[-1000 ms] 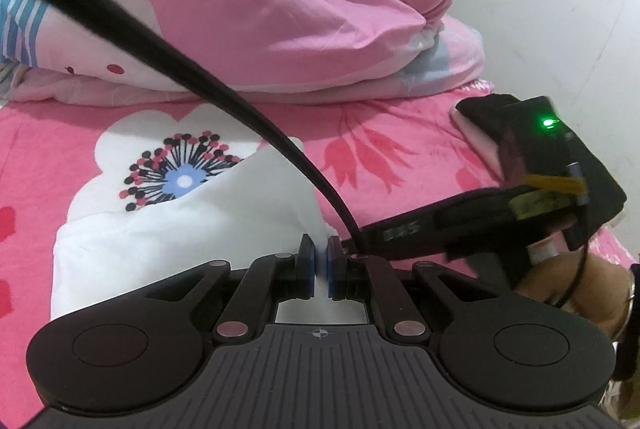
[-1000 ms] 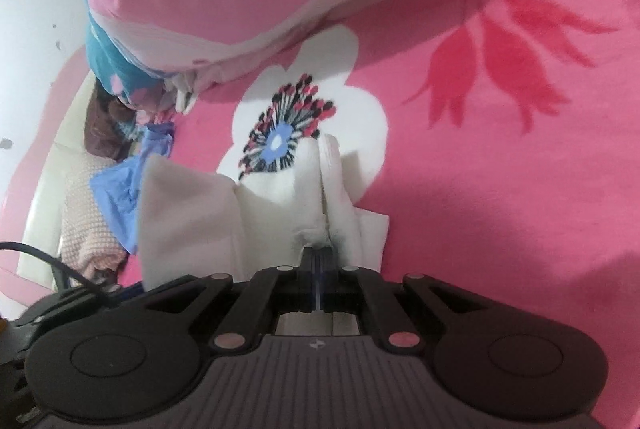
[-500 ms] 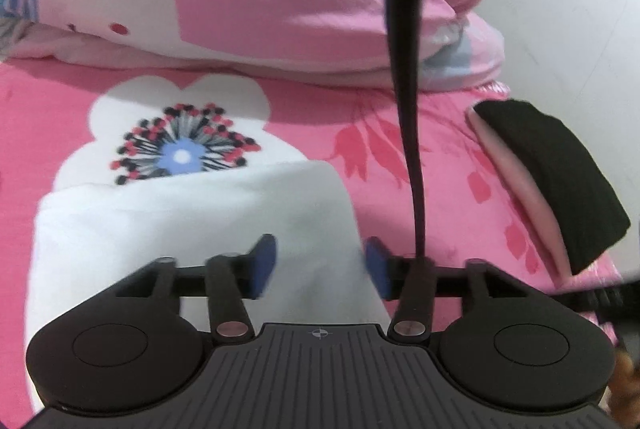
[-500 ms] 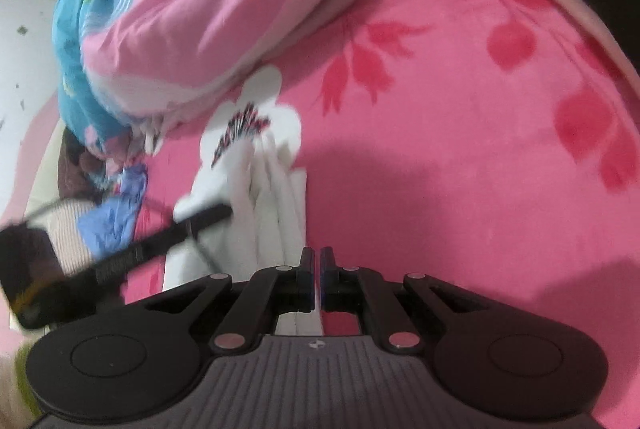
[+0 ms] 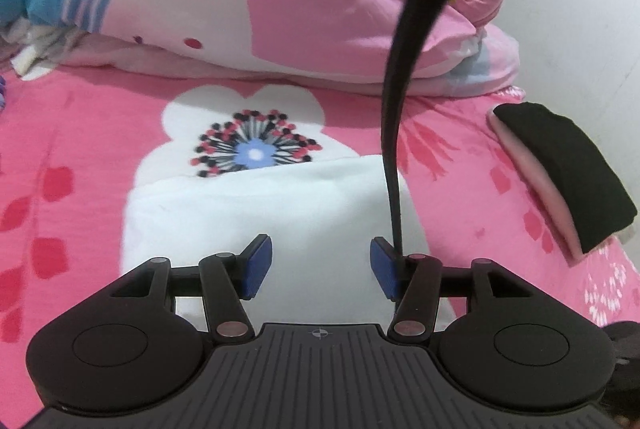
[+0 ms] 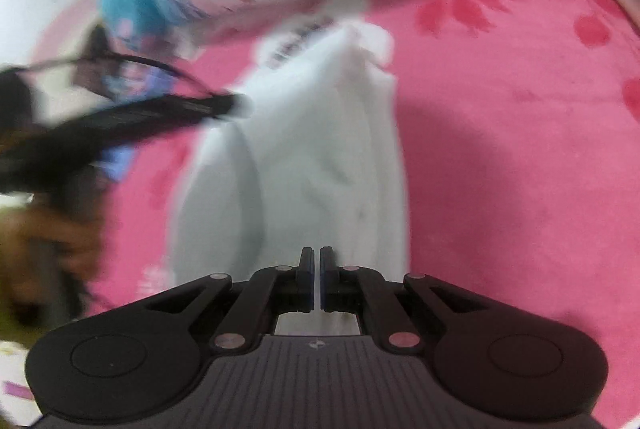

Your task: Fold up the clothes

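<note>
Left wrist view: left tongs [image 5: 321,267] gape empty above white garment [image 5: 280,205]; right tongs [image 6: 316,279] pinch it.

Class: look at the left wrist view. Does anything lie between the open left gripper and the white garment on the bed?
Nothing solid: the left gripper hangs open right above the white garment. Only a black strap crosses the view beside the right-hand finger.

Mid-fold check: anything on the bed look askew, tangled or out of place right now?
One thing: a black strap hangs across the left wrist view, dropping onto the white garment beside the open left gripper, where it could snag. The garment lies flat; the black folded garment sits neatly.
</note>
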Demonstrator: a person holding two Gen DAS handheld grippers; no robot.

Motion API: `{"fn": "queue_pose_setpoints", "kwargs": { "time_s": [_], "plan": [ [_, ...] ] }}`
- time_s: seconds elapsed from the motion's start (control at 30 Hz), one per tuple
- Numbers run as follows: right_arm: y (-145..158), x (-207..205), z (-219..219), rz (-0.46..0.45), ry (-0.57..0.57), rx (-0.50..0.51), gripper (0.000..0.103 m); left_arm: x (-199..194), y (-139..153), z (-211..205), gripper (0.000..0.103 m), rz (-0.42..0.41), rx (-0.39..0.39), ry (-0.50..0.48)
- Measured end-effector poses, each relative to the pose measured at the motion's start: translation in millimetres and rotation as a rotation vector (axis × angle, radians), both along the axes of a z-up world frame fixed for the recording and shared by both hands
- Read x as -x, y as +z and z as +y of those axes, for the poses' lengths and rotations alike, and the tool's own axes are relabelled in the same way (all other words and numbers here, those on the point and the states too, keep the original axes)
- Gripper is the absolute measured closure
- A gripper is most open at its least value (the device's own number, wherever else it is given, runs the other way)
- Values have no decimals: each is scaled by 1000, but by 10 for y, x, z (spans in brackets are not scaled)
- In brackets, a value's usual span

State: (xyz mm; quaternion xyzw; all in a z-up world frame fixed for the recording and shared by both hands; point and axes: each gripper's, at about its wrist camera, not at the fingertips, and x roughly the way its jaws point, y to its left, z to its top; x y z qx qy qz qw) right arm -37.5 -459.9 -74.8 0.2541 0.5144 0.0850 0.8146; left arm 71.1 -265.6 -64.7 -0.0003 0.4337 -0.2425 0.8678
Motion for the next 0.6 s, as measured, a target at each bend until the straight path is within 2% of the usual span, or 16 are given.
{"fn": "queue_pose_setpoints", "kwargs": {
  "time_s": [0.07, 0.13, 0.27, 0.33, 0.4, 0.5, 0.6],
  "plan": [
    [-99, 39, -78, 51, -71, 20, 101, 39, 44, 128, 49, 0, -9, -10],
    [20, 101, -121, 45, -114, 47, 101, 92, 76, 284, 49, 6, -16, -29],
    [297, 72, -10, -17, -100, 82, 101, 209, 70, 624, 51, 42, -21, -77],
    [335, -106, 127, -53, -55, 108, 101, 270, 43, 770, 51, 64, -24, -106],
    [334, -359, 311, -98, -10, 128, 101, 330, -15, 871, 56, 89, -33, -146],
    [175, -757, 356, -128, 22, 151, 102, 423, -130, 954, 59, 121, -43, -210],
    [-142, -1001, 121, -30, -38, 273, 102, 526, -251, 962, 59, 138, -46, -289]
  ]
}}
